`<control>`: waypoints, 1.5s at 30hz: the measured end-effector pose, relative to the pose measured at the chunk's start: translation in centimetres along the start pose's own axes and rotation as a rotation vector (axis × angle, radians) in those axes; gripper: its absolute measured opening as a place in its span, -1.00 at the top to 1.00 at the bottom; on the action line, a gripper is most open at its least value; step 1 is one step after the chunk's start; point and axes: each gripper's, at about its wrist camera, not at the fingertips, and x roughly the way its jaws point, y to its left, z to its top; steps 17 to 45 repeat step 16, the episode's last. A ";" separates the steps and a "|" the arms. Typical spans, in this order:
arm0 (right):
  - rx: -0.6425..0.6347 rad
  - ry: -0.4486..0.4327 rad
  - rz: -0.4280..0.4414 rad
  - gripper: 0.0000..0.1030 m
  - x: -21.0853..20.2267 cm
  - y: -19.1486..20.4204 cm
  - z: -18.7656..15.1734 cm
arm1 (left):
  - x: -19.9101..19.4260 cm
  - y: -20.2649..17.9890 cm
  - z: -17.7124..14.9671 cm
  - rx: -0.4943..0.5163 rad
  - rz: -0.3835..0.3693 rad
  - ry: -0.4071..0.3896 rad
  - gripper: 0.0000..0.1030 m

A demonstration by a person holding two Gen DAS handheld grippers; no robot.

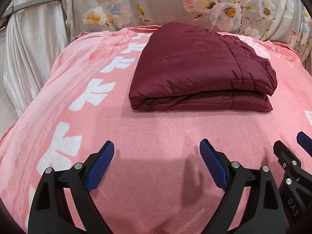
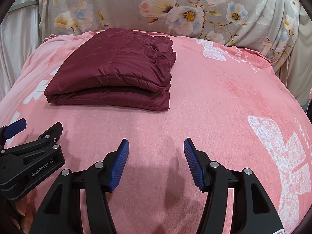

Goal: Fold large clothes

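Left wrist view: jacket point(image 1: 202, 68) lies folded on blanket point(image 1: 156, 132); your left gripper point(image 1: 157, 150) and right gripper point(image 2: 156, 148) hang spread, empty. Fold looks done; next, just check edges.

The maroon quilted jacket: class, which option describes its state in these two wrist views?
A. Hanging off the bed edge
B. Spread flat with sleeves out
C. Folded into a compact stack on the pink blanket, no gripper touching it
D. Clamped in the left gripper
C: the maroon quilted jacket lies in stacked layers on the pink blanket, while the left gripper and right gripper are open, short of it.
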 end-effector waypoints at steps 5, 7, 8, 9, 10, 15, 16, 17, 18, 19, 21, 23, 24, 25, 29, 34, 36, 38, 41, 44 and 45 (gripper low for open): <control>-0.001 -0.001 -0.001 -0.11 0.0 0.0 0.1 | 0.0 -0.1 -0.1 -0.001 0.001 -0.001 -0.69; 0.000 -0.001 -0.001 -0.11 0.0 0.1 0.0 | 0.0 -0.1 -0.1 -0.001 0.001 -0.001 -0.68; 0.000 -0.001 -0.001 -0.11 0.0 0.0 0.1 | 0.1 0.0 0.0 0.000 0.002 -0.001 -0.67; 0.000 -0.001 -0.001 -0.11 0.0 0.1 0.0 | 0.1 0.0 0.0 -0.002 0.005 -0.001 -0.59; 0.000 -0.002 -0.002 -0.11 -0.1 0.0 0.1 | 0.0 -0.1 -0.1 -0.003 0.006 0.001 -0.56; 0.000 -0.002 -0.001 -0.11 0.0 0.1 0.0 | -0.1 -0.2 -0.1 -0.004 0.005 -0.002 -0.56; 0.000 -0.001 -0.001 -0.11 0.0 0.1 0.0 | -0.1 -0.3 -0.2 -0.005 0.006 -0.002 -0.56; 0.000 -0.001 -0.001 -0.11 0.0 0.1 0.0 | -0.1 -0.3 -0.2 -0.005 0.006 -0.002 -0.56; 0.000 -0.001 -0.001 -0.11 0.0 0.1 0.0 | -0.1 -0.3 -0.2 -0.005 0.006 -0.002 -0.56; 0.000 -0.001 -0.001 -0.11 0.0 0.1 0.0 | -0.1 -0.3 -0.2 -0.005 0.006 -0.002 -0.56; 0.000 -0.001 -0.001 -0.11 0.0 0.1 0.0 | -0.1 -0.3 -0.2 -0.005 0.006 -0.002 -0.56; 0.000 -0.001 -0.001 -0.11 0.0 0.1 0.0 | -0.1 -0.3 -0.2 -0.005 0.006 -0.002 -0.56; 0.000 -0.001 -0.001 -0.11 0.0 0.1 0.0 | -0.1 -0.3 -0.2 -0.005 0.006 -0.002 -0.56; 0.000 -0.001 -0.001 -0.11 0.0 0.1 0.0 | -0.1 -0.3 -0.2 -0.005 0.006 -0.002 -0.56; 0.000 -0.001 -0.001 -0.11 0.0 0.1 0.0 | -0.1 -0.3 -0.2 -0.005 0.006 -0.002 -0.56; 0.000 -0.001 -0.001 -0.11 0.0 0.1 0.0 | -0.1 -0.3 -0.2 -0.005 0.006 -0.002 -0.56; 0.000 -0.001 -0.001 -0.11 0.0 0.1 0.0 | -0.1 -0.3 -0.2 -0.005 0.006 -0.002 -0.56; 0.000 -0.001 -0.001 -0.11 0.0 0.1 0.0 | -0.1 -0.3 -0.2 -0.005 0.006 -0.002 -0.56; 0.000 -0.001 -0.001 -0.11 0.0 0.1 0.0 | -0.1 -0.3 -0.2 -0.005 0.006 -0.002 -0.56; 0.000 -0.001 -0.001 -0.11 0.0 0.1 0.0 | -0.1 -0.3 -0.2 -0.005 0.006 -0.002 -0.56; 0.000 -0.001 -0.001 -0.11 0.0 0.1 0.0 | -0.1 -0.3 -0.2 -0.005 0.006 -0.002 -0.56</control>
